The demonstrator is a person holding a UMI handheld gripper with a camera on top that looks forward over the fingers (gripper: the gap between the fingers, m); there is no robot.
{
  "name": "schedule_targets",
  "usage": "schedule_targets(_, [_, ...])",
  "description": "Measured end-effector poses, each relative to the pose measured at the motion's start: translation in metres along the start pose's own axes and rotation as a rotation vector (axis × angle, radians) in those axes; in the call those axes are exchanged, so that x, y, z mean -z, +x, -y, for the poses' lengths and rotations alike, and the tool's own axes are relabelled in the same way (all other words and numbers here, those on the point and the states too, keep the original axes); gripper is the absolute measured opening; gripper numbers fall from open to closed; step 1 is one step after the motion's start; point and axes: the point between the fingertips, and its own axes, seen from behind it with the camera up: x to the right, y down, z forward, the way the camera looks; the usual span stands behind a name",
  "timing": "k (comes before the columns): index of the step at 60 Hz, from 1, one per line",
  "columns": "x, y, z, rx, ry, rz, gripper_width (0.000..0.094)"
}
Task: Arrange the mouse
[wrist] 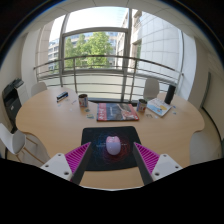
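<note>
A pale pink-white mouse (113,146) lies on a black mouse mat (111,135) on a round wooden table (60,125). My gripper (112,160) is open, its two pink-padded fingers (73,160) spread wide to either side of the mat's near edge. The mouse sits between the fingers and a little ahead of them, with wide gaps on both sides. Nothing is held.
Beyond the mat lie a colourful book or box (116,112), a dark cup (83,100), another cup (142,104) and a book (158,108). A small dark item (62,97) lies at the far left. White chairs (18,143) ring the table. Windows stand behind.
</note>
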Motion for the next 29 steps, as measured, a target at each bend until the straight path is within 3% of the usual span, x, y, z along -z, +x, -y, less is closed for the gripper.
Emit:
schedule_targets(15, [0.08, -0.015, -0.038, 0.014, 0.006, 0.03, 0.0843])
schedule_targets(29, [0.104, -0.011, -0.056, 0.027, 0.012, 0.028, 0.0844])
